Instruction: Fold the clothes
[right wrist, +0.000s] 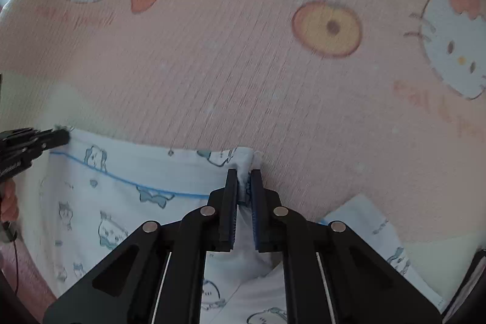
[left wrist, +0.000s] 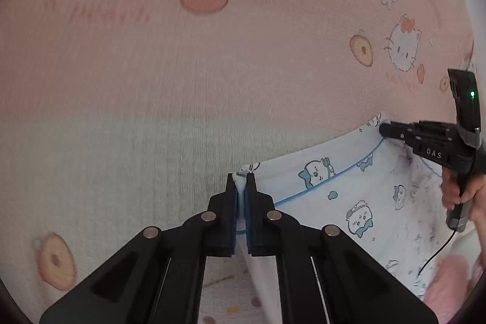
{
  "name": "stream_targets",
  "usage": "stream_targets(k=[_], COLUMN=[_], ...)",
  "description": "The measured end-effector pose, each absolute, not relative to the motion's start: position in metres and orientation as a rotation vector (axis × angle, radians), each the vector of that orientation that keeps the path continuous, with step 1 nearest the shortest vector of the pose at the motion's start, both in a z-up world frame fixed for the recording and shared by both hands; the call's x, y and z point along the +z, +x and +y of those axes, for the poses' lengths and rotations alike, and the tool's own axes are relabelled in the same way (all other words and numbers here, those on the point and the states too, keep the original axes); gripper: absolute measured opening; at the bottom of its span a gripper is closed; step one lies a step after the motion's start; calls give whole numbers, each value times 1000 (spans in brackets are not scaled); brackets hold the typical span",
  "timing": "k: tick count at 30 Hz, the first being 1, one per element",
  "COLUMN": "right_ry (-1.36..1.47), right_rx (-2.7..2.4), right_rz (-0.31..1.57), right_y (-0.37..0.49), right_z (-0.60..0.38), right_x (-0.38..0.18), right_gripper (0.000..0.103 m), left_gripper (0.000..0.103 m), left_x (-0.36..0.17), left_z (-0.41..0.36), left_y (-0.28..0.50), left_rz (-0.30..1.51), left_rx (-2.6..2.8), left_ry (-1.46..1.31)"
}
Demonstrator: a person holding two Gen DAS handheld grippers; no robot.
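Observation:
A white garment (left wrist: 349,190) with blue cartoon prints and a thin blue piping line hangs stretched between both grippers over a pink bedsheet. My left gripper (left wrist: 242,181) is shut on one top corner of it. In the left wrist view the right gripper (left wrist: 383,129) pinches the other corner at the far right, a hand on its handle. In the right wrist view my right gripper (right wrist: 244,176) is shut on the garment (right wrist: 127,196), and the left gripper (right wrist: 62,137) holds the far corner at the left edge.
A pink and pale green cartoon-cat bedsheet (left wrist: 212,66) fills the background (right wrist: 243,66). Another piece of the same white printed fabric (right wrist: 376,230) lies at lower right of the right wrist view. A black cable (left wrist: 437,251) trails from the right gripper.

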State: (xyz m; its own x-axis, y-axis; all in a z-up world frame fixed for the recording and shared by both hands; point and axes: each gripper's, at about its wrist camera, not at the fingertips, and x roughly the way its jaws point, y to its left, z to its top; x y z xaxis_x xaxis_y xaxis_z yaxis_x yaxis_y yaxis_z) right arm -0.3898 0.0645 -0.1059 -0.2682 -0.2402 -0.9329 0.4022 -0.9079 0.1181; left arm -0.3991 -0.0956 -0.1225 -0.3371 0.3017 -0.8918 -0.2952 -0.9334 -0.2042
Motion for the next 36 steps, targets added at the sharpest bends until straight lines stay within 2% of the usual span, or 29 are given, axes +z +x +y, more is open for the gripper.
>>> stream_targets(k=[2, 4, 5, 7, 8, 9, 12, 15, 20, 25, 28, 31, 36], right_ry=[1583, 1575, 1576, 1582, 1547, 1505, 1402, 1428, 1590, 1702, 1770, 1709, 1819], right_rx=[-2236, -2258, -2266, -2275, -2310, -2349, -2465, -2453, -2364, -2413, -2438, -2507, -2455], right_rz=[186, 174, 170, 171, 132, 88, -21, -23, -20, 109, 189, 176, 155], right_y=[-392, -394, -395, -393, -389, -383, -355, -307, -203, -142, -106, -83, -58], right_z=[66, 67, 68, 71, 78, 86, 108, 115, 123, 136, 144, 153, 167], right_x=[-106, -106, -105, -100, -89, -77, -39, -14, -29, -58, -76, -63, -75], right_gripper=[6, 6, 9, 19, 34, 36, 36, 36, 43, 43, 43, 43, 43], left_gripper=[4, 10, 11, 44, 45, 45, 45, 45, 45, 46, 46, 46, 46], left_x=[-127, -140, -138, -130, -120, -112, -94, -103, -119, -144, -132, -118, -140], left_z=[-98, -87, -86, -86, -88, -88, -71, -41, 2, 47, 47, 46, 49], left_y=[-400, -404, -404, -400, -393, -384, -345, -301, -238, -223, -209, -187, -154], left_rz=[30, 109, 131, 183, 193, 184, 250, 363, 369, 596, 547, 448, 418], left_rx=[2314, 2291, 2303, 2377, 2437, 2449, 2382, 2196, 2035, 2045, 2084, 2097, 2092], left_ry=[-1565, -1615, -1612, -1603, -1563, -1513, -1411, -1457, -1448, -1507, -1517, -1511, -1638])
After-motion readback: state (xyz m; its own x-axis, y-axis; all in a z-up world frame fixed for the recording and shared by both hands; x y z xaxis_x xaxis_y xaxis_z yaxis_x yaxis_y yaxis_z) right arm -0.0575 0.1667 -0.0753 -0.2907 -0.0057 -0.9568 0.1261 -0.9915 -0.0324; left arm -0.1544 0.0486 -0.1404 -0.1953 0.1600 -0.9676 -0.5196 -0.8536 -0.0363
